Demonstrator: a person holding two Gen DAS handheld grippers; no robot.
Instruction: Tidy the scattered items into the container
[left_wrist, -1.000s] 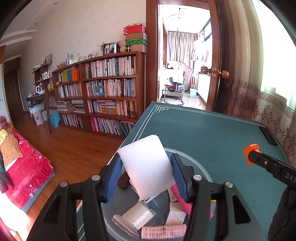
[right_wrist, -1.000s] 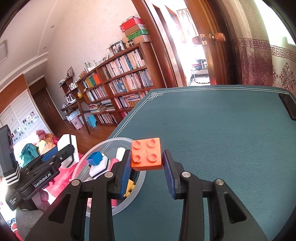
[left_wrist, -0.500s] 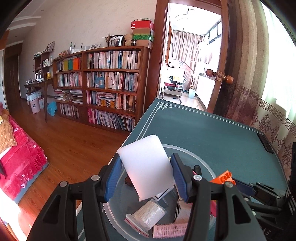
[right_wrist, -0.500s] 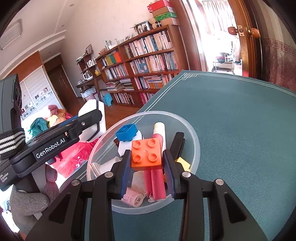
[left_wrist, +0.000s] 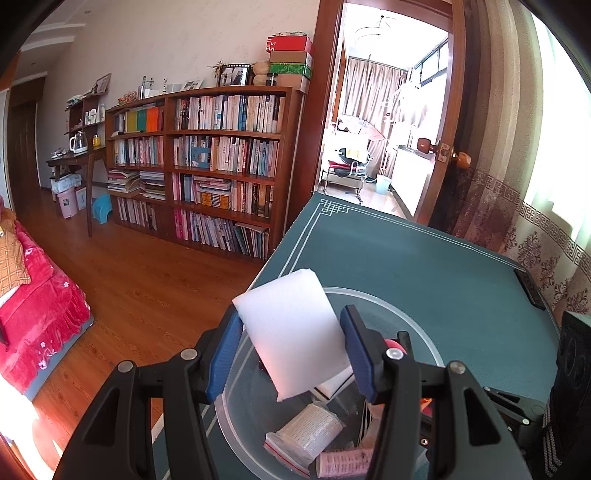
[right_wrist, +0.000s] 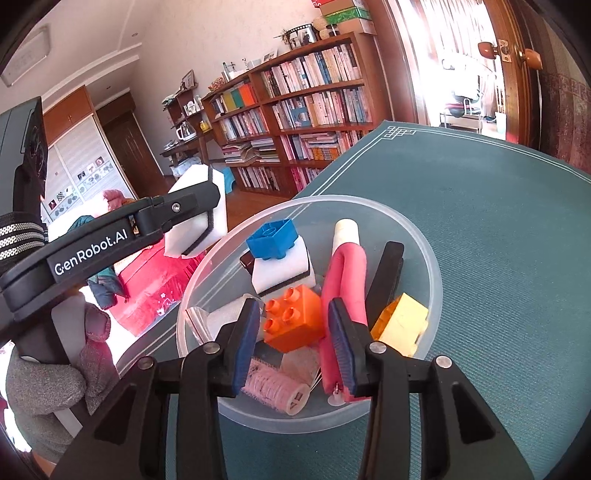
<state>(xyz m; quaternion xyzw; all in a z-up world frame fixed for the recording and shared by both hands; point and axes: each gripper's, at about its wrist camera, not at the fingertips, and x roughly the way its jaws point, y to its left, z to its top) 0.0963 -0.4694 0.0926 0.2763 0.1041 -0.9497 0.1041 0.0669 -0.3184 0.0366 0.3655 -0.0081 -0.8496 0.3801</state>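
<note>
Sponge (left_wrist: 293, 332) first: over on the left, the left gripper (left_wrist: 291, 352) is clamped on a white foam sponge block, tilted, blue pads pressing both sides, held up over the near-left rim of the clear plastic bowl (right_wrist: 424, 236). From the right wrist view the same sponge (right_wrist: 184, 236) sits outside and above the bowl's left edge, with the left gripper (right_wrist: 201, 221) reaching in from the left side. Moving right, the bowl rests on the green table mat (right_wrist: 498, 221) near its left edge, and it's pretty full: a blue brick (right_wrist: 273, 238) sitting on top of another white sponge (right_wrist: 284, 269), a pink pouch (right_wrist: 345, 280) running front to back, a black bar (right_wrist: 384, 277) leaning beside it, a yellow brick (right_wrist: 400, 323) against the right wall, and a pink hair roller (right_wrist: 275, 387) at the front. The right gripper (right_wrist: 291, 330) hangs over the bowl's near side with its fingers spread apart, and the orange brick (right_wrist: 295, 321) lies between them in the pile, touching neither pad as far as it looks. Far right on the mat there's a dark flat thing (left_wrist: 532, 290) at the edge, too small to tell what.
</note>
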